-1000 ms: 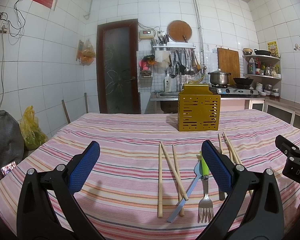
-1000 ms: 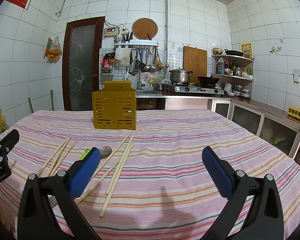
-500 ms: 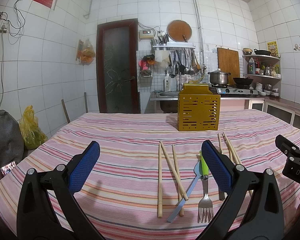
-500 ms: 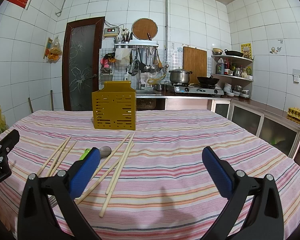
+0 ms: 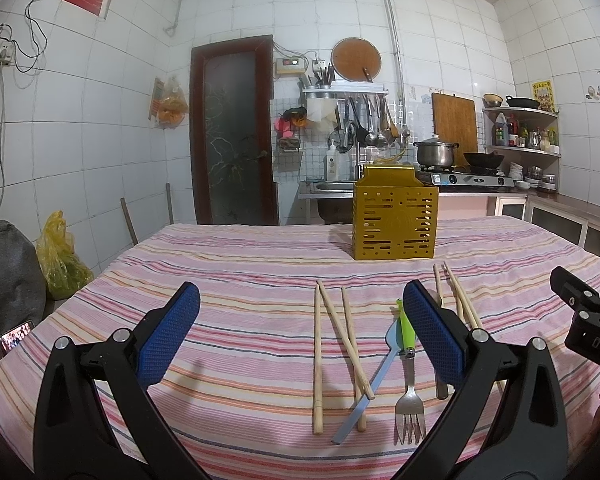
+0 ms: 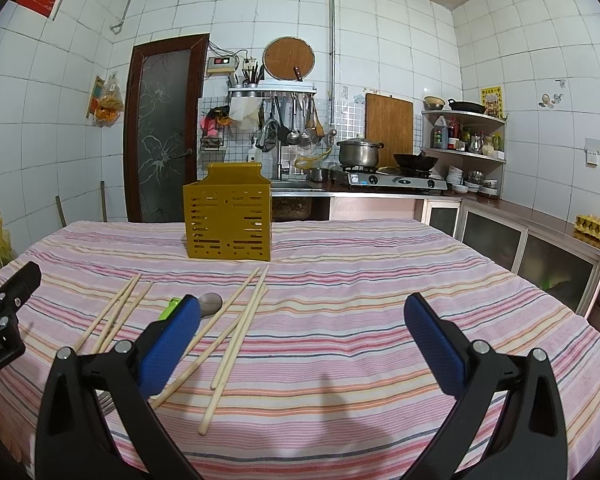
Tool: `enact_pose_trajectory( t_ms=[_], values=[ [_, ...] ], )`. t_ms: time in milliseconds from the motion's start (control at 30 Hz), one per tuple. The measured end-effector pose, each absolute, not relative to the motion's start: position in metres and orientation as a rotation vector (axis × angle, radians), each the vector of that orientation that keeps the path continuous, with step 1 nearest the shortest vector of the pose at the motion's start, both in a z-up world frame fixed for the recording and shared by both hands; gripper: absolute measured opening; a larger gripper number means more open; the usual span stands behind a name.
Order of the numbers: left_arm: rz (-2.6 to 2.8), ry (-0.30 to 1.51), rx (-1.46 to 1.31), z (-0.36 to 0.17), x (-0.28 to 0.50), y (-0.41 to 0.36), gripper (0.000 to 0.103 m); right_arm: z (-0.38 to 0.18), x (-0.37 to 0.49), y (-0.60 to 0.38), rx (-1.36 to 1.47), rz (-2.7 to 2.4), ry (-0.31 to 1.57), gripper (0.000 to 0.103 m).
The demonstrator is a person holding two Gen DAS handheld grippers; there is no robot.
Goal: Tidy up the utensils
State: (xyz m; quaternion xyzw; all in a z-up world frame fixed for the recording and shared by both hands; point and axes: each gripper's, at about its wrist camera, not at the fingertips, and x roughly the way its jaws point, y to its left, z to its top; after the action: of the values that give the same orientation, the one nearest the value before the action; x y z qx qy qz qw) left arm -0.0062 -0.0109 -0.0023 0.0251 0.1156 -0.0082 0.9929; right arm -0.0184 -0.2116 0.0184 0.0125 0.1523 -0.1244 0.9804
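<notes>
Evidently nothing is picked up yet: both pairs of tongs hang wide apart and empty just above the striped surface (image 5: 240, 264), probably so that the whole scatter can be read before a first grasp is chosen. The left tongs (image 5: 300, 326) frame three wooden chopsticks (image 5: 340, 340), two of them crossing, which lie between the blue pads and point away toward the far side. Just inside the left tongs' right-hand pad lie a pale blue flat-handled utensil (image 5: 374, 380) and a green-handled fork (image 5: 409, 384), tines toward the camera; the blue handle's near end lies under the crossed chopsticks, so it would likely drag them if lifted first. Beyond that pad, a spoon and more chopsticks are partly hidden.

The right tongs (image 6: 304, 338) hover over bare cloth, with a second bundle of chopsticks (image 6: 236, 332) running diagonally by their left-hand pad, and the spoon bowl (image 6: 211, 303) peeking out behind it.

The yellow slotted holder (image 5: 396, 220) stands upright well ahead of both tongs, apparently empty, presumably the place where everything is meant to go.
</notes>
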Motion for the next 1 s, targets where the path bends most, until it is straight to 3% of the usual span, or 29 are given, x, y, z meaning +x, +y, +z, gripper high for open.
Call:
enact_pose_trajectory(
  t_ms=[1000],
  values=[
    [0.011, 0.262, 0.028, -0.005, 0.005, 0.002, 0.098, 0.019, -0.016, -0.211, 0.028, -0.233, 0.320, 0.099]
  ],
)
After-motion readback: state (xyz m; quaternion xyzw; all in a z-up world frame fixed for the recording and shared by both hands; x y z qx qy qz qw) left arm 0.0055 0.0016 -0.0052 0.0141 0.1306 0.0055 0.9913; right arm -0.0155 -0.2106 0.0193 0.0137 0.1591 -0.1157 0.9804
